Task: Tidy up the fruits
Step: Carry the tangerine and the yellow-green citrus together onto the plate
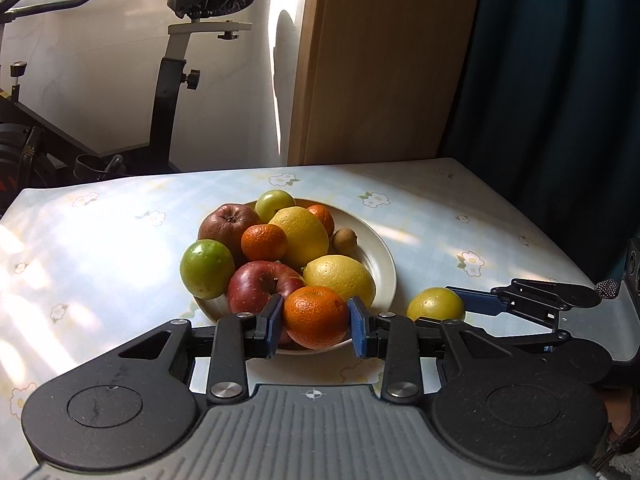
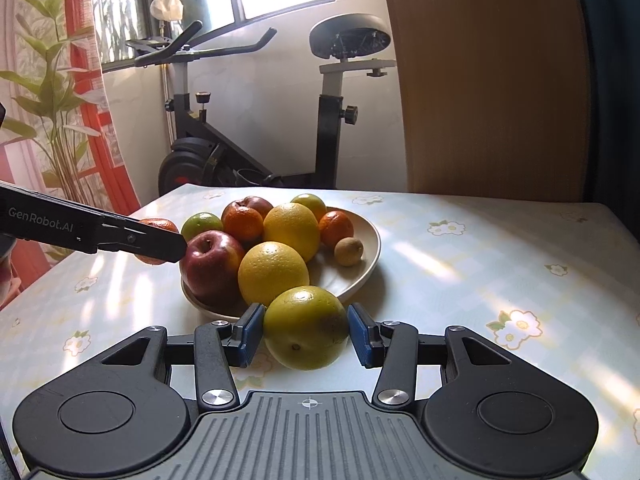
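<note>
A cream plate [image 1: 380, 256] holds several fruits: apples, lemons, mandarins, green fruits and a kiwi [image 1: 344, 239]. My left gripper [image 1: 316, 320] is shut on a mandarin [image 1: 316, 316] at the plate's near edge; the mandarin also shows in the right wrist view [image 2: 158, 225] behind the left gripper's finger. My right gripper [image 2: 306, 332] is shut on a yellow-green citrus fruit [image 2: 306, 332] just in front of the plate [image 2: 360, 276], near the tablecloth. That fruit also shows in the left wrist view [image 1: 436, 305], right of the plate.
The table wears a pale blue flowered cloth [image 1: 100, 248]. An exercise bike [image 2: 256, 140] stands behind the table's far edge, with a wooden panel [image 1: 380, 60] and dark curtain [image 1: 560, 80] to the right. A red apple [image 2: 212, 268] sits at the plate's near left.
</note>
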